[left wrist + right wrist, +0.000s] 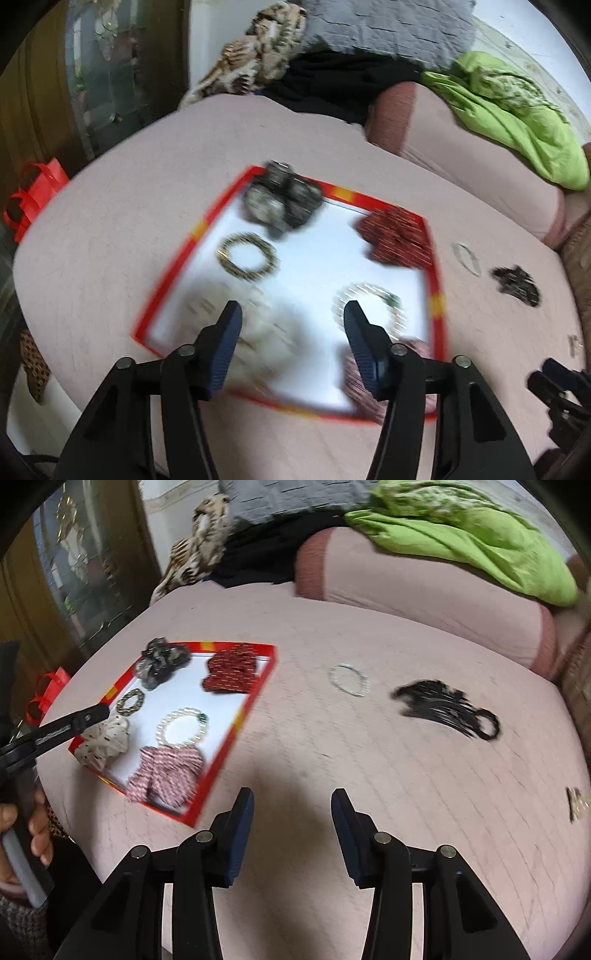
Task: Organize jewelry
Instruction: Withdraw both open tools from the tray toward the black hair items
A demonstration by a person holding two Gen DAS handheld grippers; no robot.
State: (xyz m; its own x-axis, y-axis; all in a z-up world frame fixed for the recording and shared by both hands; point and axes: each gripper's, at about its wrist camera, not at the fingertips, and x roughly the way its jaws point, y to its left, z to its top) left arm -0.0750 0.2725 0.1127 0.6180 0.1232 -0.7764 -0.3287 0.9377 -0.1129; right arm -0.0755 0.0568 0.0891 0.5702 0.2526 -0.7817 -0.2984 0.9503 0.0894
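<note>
My left gripper (291,325) hangs over the near part of the red-rimmed tray (236,723), jaws spread with nothing between them. My right gripper (292,805) is released too, over bare pink bedding (332,757) just right of the tray's near corner. In the tray lie a dark scrunchie (160,661) at the far left, a red patterned one (231,672) to its right, a small gold-and-black bracelet (130,700), a pearl bracelet (181,726), a cream scrunchie (105,740) and a pink striped one (166,773) nearest me. Outside it, well to the right, rest a thin beaded bracelet (349,679), black hair ties (447,709) and a small gold piece (575,803) I cannot identify.
</note>
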